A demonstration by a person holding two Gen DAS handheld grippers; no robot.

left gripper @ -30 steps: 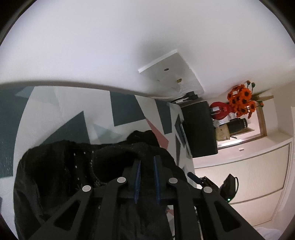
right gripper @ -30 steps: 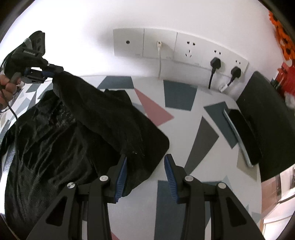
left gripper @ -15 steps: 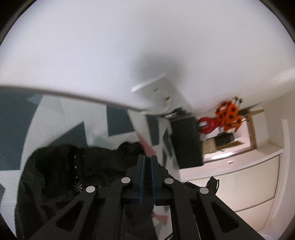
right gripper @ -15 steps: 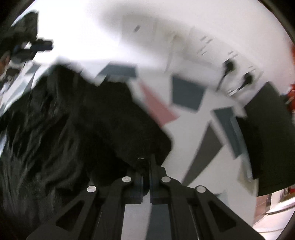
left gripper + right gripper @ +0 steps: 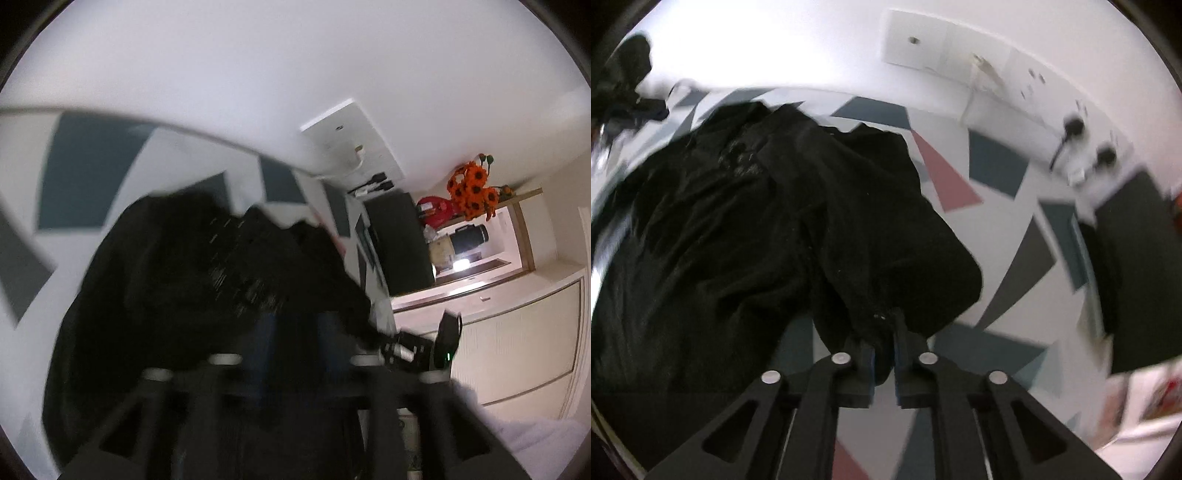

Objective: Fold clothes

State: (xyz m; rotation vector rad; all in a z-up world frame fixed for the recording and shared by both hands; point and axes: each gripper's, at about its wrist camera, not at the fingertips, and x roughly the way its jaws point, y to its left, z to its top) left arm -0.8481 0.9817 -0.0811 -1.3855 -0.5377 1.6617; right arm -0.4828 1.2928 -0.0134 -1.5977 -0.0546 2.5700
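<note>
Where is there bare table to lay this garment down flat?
Bare patterned table lies between the garment and the dark pad, up to the sockets. The table's left is covered by cloth; the right claw pinches its edge.

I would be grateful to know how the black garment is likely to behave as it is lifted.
The black garment probably stays floppy: it drapes in soft folds. The right gripper pinches only an edge, so the rest will likely sag and trail. It seems light.
</note>
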